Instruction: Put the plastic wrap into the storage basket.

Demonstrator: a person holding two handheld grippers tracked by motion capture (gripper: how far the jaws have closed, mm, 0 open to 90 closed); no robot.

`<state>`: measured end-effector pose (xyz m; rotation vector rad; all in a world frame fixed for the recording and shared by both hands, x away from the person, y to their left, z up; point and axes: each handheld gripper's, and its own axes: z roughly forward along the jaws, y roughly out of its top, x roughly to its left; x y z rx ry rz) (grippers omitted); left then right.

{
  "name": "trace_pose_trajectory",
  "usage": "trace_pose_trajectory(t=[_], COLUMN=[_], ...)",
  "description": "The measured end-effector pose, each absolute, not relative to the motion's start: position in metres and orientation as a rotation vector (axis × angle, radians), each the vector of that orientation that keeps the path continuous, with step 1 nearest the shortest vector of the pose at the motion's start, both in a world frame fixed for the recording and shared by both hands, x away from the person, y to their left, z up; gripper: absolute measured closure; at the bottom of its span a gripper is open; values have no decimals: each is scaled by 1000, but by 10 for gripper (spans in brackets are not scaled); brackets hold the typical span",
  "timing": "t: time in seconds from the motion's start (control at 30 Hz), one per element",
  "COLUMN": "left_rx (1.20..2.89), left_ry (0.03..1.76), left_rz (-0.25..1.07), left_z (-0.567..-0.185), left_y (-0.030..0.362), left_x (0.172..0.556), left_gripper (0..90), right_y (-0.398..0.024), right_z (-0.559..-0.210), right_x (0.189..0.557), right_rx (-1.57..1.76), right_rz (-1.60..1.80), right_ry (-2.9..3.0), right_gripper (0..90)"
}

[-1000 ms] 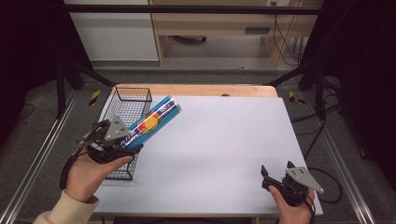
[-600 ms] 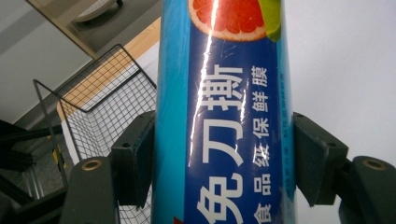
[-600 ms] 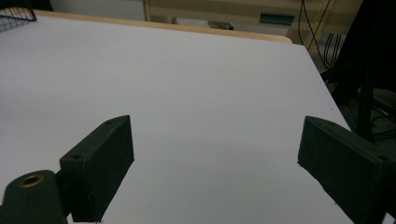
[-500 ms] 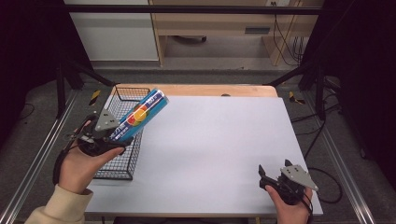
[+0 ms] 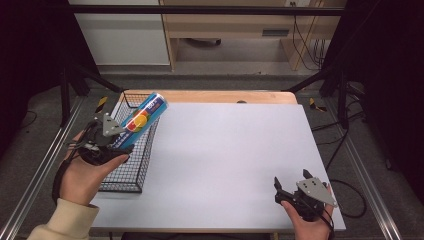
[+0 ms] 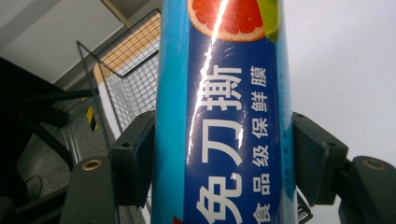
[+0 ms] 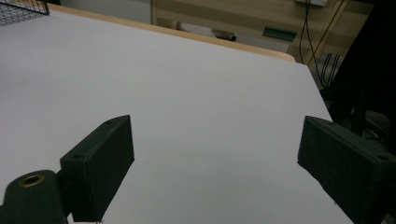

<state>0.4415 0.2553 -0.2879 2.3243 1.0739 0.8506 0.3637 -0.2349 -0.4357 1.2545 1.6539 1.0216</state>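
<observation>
A long blue box of cling film (image 5: 145, 114), printed with fruit, points up and away over the black wire basket (image 5: 127, 175) at the table's left edge. My left gripper (image 5: 121, 136) is shut on its lower part. In the left gripper view the box (image 6: 224, 93) fills the gap between both pads (image 6: 135, 158), which press on its sides. My right gripper (image 5: 285, 192) rests low at the table's front right corner, open. In the right gripper view, my right gripper (image 7: 215, 163) has only bare white table between its jaws.
The white table top (image 5: 225, 150) stretches between the two hands. The basket (image 6: 130, 79) has wire mesh walls, and one of its corners (image 7: 23, 11) shows far off in the right gripper view. Wooden furniture and cables lie beyond the far edge.
My left hand has carried the box a little to the left, from over the basket's right wall to over its inside. The right gripper has stayed put.
</observation>
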Motion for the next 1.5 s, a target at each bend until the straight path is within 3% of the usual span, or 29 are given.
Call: trace_pose_trajectory(t=[0.83,1.5], left_rx=[2359,2382], left_ry=[1295,1357], left_rz=[871,848], left_z=[-311,-325], left_y=[279,281], left_x=[466,476], left_gripper=[321,321], right_y=[-235,-235], right_z=[-438,-438], right_x=[367,366], right_rx=[1260,1260], right_rz=[1006,1014], right_ry=[1650,1648], right_gripper=[123,127])
